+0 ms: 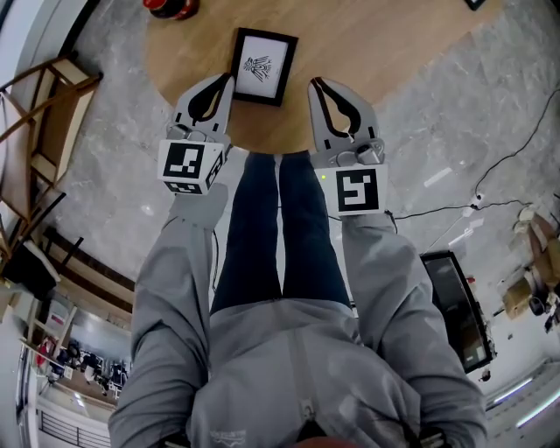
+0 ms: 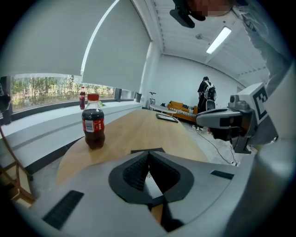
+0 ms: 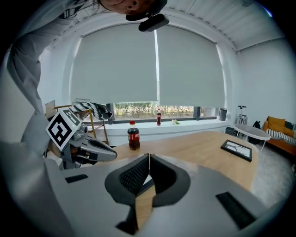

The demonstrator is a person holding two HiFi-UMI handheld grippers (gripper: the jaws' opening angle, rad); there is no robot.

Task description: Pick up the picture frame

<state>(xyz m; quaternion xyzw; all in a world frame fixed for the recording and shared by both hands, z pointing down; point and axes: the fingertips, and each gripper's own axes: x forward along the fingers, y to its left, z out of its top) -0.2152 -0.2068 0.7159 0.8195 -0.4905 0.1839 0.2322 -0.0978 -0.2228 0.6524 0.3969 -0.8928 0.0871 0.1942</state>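
A black picture frame (image 1: 262, 67) with a white print lies flat on the round wooden table (image 1: 367, 44). My left gripper (image 1: 230, 79) is shut and empty, its tip right at the frame's left edge; whether it touches I cannot tell. My right gripper (image 1: 312, 85) is shut and empty too, a little to the right of the frame's near right corner. In the left gripper view the shut jaws (image 2: 149, 153) cover most of the frame (image 2: 147, 151). In the right gripper view the shut jaws (image 3: 149, 156) point across the table, with the left gripper (image 3: 88, 150) beside them.
A cola bottle (image 2: 93, 127) stands on the table's far left part (image 1: 171, 7). A second picture frame (image 3: 236, 150) lies at the table's far right. A wooden chair (image 1: 44, 114) stands left of the table. Cables (image 1: 490, 175) and a dark flat panel (image 1: 455, 306) lie on the floor at the right.
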